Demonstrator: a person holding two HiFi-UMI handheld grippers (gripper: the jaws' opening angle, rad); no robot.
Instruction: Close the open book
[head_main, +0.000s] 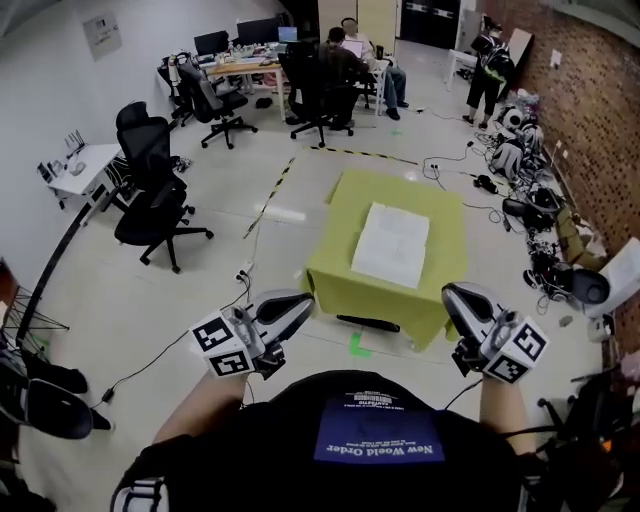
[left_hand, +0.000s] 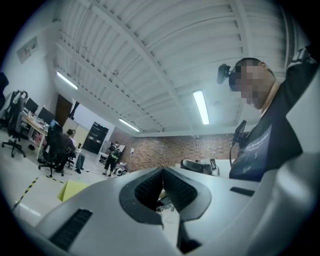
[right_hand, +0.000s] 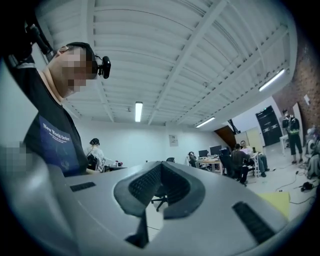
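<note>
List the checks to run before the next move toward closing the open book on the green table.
1. Book flat and open: ok, the open book lies on the green table.
2. Empty left gripper: ok, jaws together, nothing between.
3. Empty right gripper: ok, jaws together, nothing between.
4. Grippers at the book: not ok, both are close to the person's body, short of the table.
5. Which half to fold over: cannot tell, the pages show too small in the head view.
</note>
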